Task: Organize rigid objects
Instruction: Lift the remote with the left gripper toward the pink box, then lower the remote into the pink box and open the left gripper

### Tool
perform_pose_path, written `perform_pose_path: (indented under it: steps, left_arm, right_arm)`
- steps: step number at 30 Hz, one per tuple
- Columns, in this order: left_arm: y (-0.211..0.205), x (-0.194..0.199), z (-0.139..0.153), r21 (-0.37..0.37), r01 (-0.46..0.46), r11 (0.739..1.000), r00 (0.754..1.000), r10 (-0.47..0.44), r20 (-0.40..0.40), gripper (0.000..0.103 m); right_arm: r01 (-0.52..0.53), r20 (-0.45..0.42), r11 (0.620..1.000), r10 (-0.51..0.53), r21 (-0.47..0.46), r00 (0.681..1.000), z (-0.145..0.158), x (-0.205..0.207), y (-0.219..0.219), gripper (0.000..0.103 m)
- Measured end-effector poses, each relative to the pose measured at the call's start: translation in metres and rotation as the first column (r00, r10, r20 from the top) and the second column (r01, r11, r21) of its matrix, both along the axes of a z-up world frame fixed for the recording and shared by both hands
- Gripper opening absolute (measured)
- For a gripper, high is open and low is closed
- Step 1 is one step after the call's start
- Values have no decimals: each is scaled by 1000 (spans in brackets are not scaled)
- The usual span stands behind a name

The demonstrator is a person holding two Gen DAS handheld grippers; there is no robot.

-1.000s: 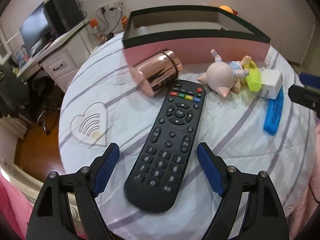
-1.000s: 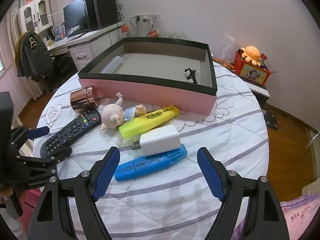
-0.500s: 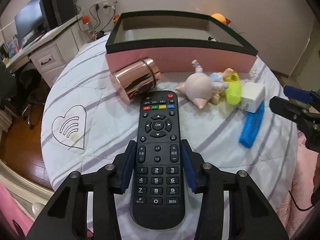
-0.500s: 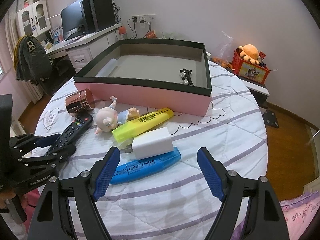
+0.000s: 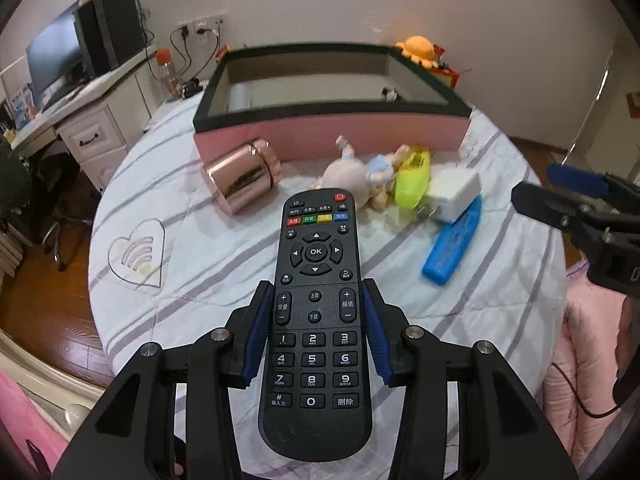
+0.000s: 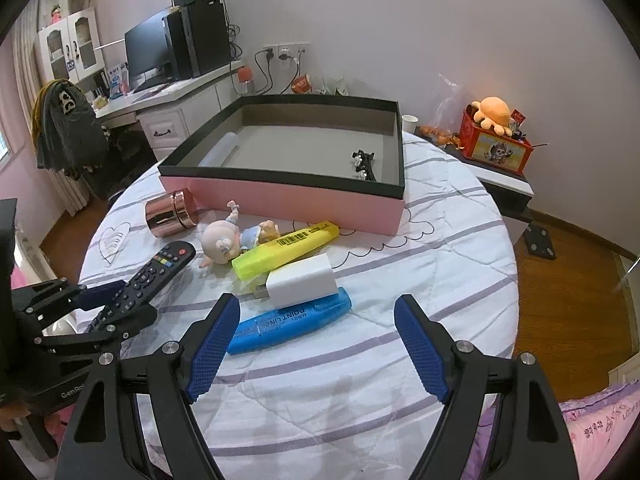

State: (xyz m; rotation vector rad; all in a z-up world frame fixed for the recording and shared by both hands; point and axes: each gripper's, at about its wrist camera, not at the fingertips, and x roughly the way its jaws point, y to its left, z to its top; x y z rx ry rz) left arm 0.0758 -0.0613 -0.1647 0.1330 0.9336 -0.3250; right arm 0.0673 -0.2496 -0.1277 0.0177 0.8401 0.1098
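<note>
The left gripper clamps the black remote across its width. Its long axis runs bottom-to-top of the frame (power button uppermost). The right gripper gapes empty.

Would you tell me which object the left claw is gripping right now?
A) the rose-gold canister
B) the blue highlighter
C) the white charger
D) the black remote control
D: the left claw has its blue pads pressed against both sides of the black remote control.
</note>
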Motion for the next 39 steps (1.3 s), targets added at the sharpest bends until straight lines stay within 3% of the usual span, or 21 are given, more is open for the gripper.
perform_pose_path:
  steps: [11, 21, 32, 39]
  left_arm:
    - [-19, 13, 47, -9, 14, 1000, 995, -13, 100, 44]
    - [-32, 88, 77, -48, -21, 999, 988, 28, 151, 44]
    - [-46, 189, 52, -55, -77, 996, 994, 81, 78, 44]
    - [-50, 213, 20, -22, -109, 994, 994, 110, 24, 44]
  right_arm:
    - [1, 78, 1000, -3, 17, 997, 26, 6, -4, 81]
    - [38, 159, 999, -43, 34, 986, 51, 49, -23, 81]
    - [29, 143, 998, -37, 56, 989, 37, 123, -37, 81]
    - [24, 114, 998, -31, 64, 993, 17, 159, -35, 81]
